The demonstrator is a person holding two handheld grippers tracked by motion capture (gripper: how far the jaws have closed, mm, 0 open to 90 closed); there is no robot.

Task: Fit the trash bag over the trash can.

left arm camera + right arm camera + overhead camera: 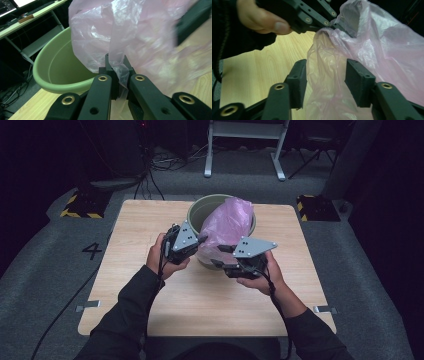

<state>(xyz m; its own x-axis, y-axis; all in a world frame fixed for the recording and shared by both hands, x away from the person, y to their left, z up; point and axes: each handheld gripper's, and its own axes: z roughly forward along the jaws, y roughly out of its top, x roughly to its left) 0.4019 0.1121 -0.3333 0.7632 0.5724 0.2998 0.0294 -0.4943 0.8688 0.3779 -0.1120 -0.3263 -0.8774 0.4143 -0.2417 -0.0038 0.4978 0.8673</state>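
Two grippers on one pink bag [227,222], which is draped over the green bin's [199,209] rim on the counter [135,227].
Left gripper [117,62] clenched on a pinched fold of bag film. Right gripper [325,75] parted, jaws straddling a loose bunch of bag just below the left gripper's tips; pads not visibly pressing.

A translucent pink plastic bag [227,222] sits in a pale green bin [197,209]; beneath the bin, the table [140,225] is light wood-grain.
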